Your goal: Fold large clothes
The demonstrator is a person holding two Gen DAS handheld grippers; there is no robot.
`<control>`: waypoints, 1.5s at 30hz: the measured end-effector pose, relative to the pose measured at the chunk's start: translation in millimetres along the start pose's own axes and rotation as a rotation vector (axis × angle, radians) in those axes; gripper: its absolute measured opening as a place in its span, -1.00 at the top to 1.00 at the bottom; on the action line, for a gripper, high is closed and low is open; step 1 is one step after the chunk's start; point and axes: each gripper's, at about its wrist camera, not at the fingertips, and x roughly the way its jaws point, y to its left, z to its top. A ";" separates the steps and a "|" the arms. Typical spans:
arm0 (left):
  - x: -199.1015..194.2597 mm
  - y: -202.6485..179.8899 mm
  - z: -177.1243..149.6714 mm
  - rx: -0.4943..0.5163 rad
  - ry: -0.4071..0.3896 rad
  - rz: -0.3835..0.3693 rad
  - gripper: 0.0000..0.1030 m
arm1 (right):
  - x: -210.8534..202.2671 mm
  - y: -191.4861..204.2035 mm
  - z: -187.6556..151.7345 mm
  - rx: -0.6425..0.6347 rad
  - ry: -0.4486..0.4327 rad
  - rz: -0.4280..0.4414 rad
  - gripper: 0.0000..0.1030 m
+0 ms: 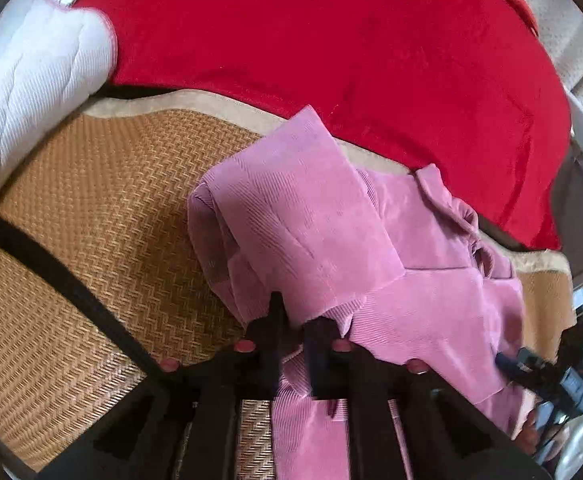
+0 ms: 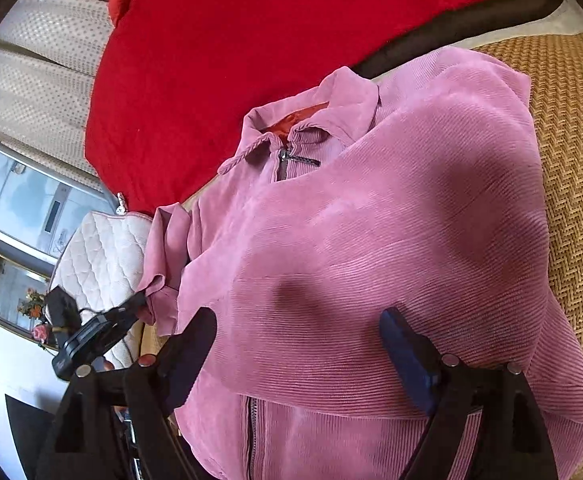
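Left wrist view: left tongs (image 1: 291,320) pinch the soft pink corduroy jacket (image 1: 311,220) at a folded sleeve edge; right tongs (image 2: 303,340) gape empty above it. Limp, probably light; hems grip best.

A domestic interior, probably a bedroom or living room. A woven rattan mat (image 1: 91,208) with a tan fabric border covers a bed or couch, with a red blanket (image 1: 331,60) spread behind it and a white quilted cushion (image 2: 99,260) at one end. A dotted curtain (image 2: 43,52) hangs beside a window (image 2: 31,200).
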 end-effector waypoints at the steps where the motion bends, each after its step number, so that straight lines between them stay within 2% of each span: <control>1: -5.2 -3.2 0.8 0.014 -0.017 -0.026 0.90 | -0.4 0.1 -0.3 -0.004 0.000 -0.003 -0.65; 3: -17.5 -12.6 3.9 0.043 -0.037 -0.048 0.91 | -0.2 0.7 -0.4 -0.008 -0.002 -0.004 -0.65; 5: -33.7 -25.5 8.4 0.065 -0.055 -0.103 0.93 | -2.5 0.3 -0.7 -0.002 -0.006 -0.002 -0.64; 8: -61.7 -64.6 20.7 0.143 -0.089 -0.168 0.93 | -12.8 -0.8 0.0 0.007 -0.051 -0.015 -0.64; 11: -86.5 -116.2 28.2 0.236 -0.096 -0.217 0.93 | -28.2 0.0 2.4 -0.008 -0.120 -0.038 -0.64; 17: -121.5 -244.3 19.9 0.435 -0.092 -0.408 0.91 | -64.6 -11.5 10.9 0.037 -0.248 0.001 -0.64; 18: -124.3 -265.1 15.9 0.462 -0.082 -0.441 0.84 | -71.5 -15.6 12.9 0.054 -0.273 0.004 -0.64; 19: -125.7 -286.5 11.7 0.490 -0.056 -0.486 0.53 | -77.3 -19.1 14.9 0.070 -0.292 0.007 -0.64; 20: -128.8 -298.9 10.9 0.510 -0.033 -0.519 0.03 | -85.6 -24.0 16.8 0.093 -0.320 0.010 -0.65; 21: -131.0 -311.0 6.1 0.538 -0.025 -0.543 -0.19 | -92.7 -28.5 18.7 0.113 -0.345 0.009 -0.67; 22: -136.0 -320.8 0.4 0.573 -0.056 -0.546 -0.40 | -103.2 -35.4 20.8 0.141 -0.380 0.003 -0.67; 24: -142.3 -326.4 -7.3 0.640 -0.108 -0.512 -0.41 | -117.8 -46.0 24.2 0.180 -0.423 0.008 -0.68; 26: -137.7 -322.0 -13.2 0.684 -0.128 -0.431 -0.42 | -129.1 -54.6 26.7 0.213 -0.452 0.014 -0.68; 30: -97.2 -275.7 -8.3 0.660 -0.133 -0.179 -0.42 | -143.0 -57.4 29.8 0.207 -0.477 0.007 -0.68; 34: -36.7 -197.8 -6.5 0.584 -0.104 0.149 -0.42 | -123.5 -37.9 30.8 0.109 -0.392 -0.008 -0.66; 35: -27.7 -179.1 -7.6 0.567 -0.087 0.191 -0.42 | -113.6 -29.0 30.0 0.065 -0.353 -0.019 -0.65; 36: -14.4 -164.2 -9.4 0.544 -0.068 0.226 -0.42 | -104.6 -20.1 27.8 0.023 -0.320 -0.035 -0.47; 37: 1.1 -143.3 -12.5 0.510 -0.038 0.251 -0.42 | -98.3 -12.1 21.9 -0.012 -0.297 -0.054 -0.20; 39: 23.3 -115.5 -19.9 0.464 0.027 0.263 -0.42 | -77.8 3.8 15.7 -0.099 -0.223 -0.112 -0.02; 41: 50.2 -101.5 -33.5 0.438 0.129 0.306 -0.42 | -51.8 10.0 8.7 -0.141 -0.125 -0.163 0.02; 42: 55.8 -98.6 -37.6 0.434 0.151 0.307 -0.42 | -40.1 8.1 7.6 -0.146 -0.079 -0.189 0.02; 44: 56.3 -96.5 -41.7 0.436 0.141 0.286 -0.42 | -17.6 -0.3 0.7 -0.148 0.001 -0.240 0.17; 45: 52.8 -98.1 -40.3 0.443 0.128 0.283 -0.42 | -18.4 0.8 0.9 -0.160 -0.019 -0.254 0.17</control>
